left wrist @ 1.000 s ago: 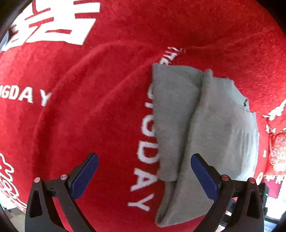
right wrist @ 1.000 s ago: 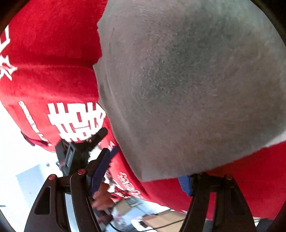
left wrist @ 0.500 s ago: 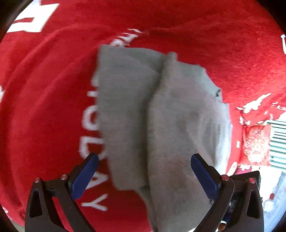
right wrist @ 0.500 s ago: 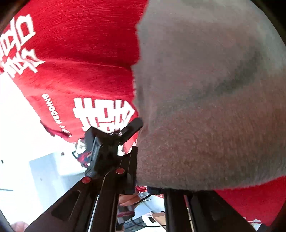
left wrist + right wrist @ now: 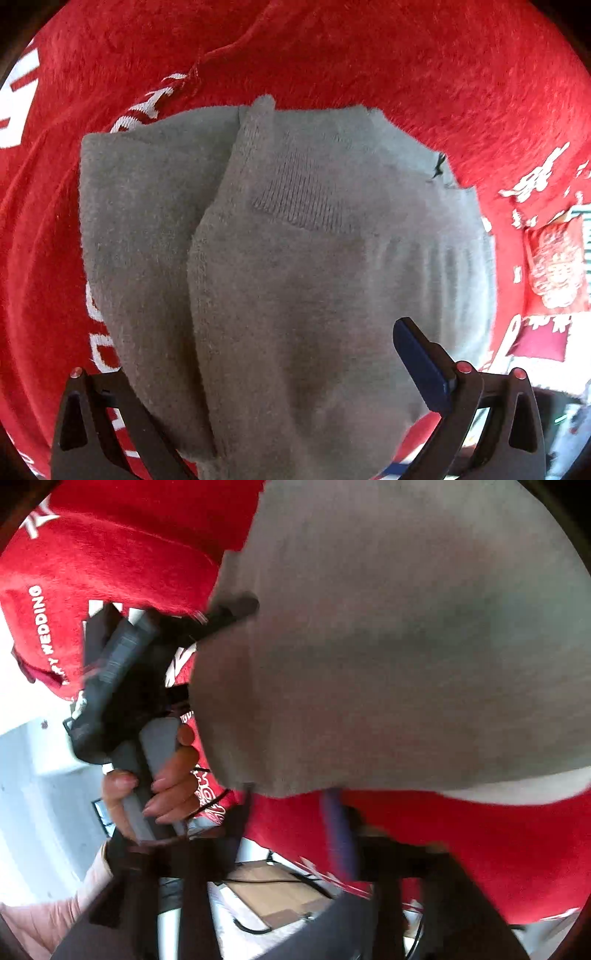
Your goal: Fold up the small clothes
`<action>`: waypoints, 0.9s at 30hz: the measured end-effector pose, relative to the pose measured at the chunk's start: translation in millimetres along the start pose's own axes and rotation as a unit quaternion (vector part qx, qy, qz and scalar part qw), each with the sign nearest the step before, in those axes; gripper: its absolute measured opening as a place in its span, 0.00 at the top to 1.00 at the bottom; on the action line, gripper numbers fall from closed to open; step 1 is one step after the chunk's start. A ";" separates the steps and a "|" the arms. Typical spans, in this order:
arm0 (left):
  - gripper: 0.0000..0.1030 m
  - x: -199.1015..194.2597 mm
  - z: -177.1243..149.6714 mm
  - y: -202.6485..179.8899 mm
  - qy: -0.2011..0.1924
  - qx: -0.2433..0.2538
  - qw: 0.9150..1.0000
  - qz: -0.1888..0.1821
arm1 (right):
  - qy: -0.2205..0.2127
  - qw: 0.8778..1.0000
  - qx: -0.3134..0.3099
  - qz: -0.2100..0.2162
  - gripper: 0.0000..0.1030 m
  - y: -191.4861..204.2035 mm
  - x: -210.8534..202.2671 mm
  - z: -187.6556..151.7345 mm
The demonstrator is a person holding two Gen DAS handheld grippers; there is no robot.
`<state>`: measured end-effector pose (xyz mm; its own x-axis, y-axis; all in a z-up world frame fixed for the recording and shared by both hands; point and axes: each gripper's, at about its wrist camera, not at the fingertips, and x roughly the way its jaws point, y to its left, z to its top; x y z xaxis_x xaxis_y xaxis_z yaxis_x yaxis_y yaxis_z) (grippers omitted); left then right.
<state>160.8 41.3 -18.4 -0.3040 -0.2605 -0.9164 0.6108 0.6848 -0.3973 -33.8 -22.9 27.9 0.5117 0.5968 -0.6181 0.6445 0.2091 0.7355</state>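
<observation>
Garment lies on blanket, folded w/ one flap over the other (top flap to the right) — left gripper straddles its near end; cloth covers the left finger.

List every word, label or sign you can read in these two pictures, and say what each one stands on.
"WEDDING": white letters on the red cloth, right wrist view; the word before it is mostly hidden, ending in "Y".
Large white characters on the same cloth, left wrist view: cut off at the picture's edge, unreadable.
White letters beside the grey garment: partly covered, unreadable.
White patterns on the cloth at right: too blurred.
The garment itself bears no text.
</observation>
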 end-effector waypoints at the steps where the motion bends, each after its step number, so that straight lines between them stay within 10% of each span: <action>1: 0.01 0.9 -1.1 -2.3 -0.001 0.007 1.000 0.008 | -0.014 1.000 -0.008 -0.003 0.31 0.2 -14.9 4.5; 5: 0.20 -0.7 -2.4 -5.0 -0.012 0.019 0.999 0.047 | -0.087 0.994 -0.021 -0.066 0.41 -5.3 -57.1 32.3; 7: 0.47 -2.4 -3.1 -4.9 -0.019 0.021 0.998 0.062 | -0.106 0.988 -0.018 -0.108 0.96 -10.9 -62.5 52.1; 10: 0.70 -6.8 0.5 -10.1 -0.030 0.020 0.998 0.060 | -0.109 0.982 -0.028 -0.151 0.96 -15.6 -53.7 76.2; 16: 0.78 -29.7 -2.7 -31.6 -0.062 0.048 0.995 0.061 | -0.071 0.976 -0.083 -0.188 0.97 -14.7 -29.8 82.4; 27: 0.80 -73.1 11.5 -152.4 -0.092 0.131 0.987 0.007 | -0.088 0.995 -0.024 -0.048 0.96 -58.5 -98.5 84.4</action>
<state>98.4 -51.8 108.6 -0.1703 -0.3883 -0.9056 0.7900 0.4955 -0.3610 -73.9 -159.3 22.4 0.5434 0.4280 -0.7222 0.6697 0.2979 0.6803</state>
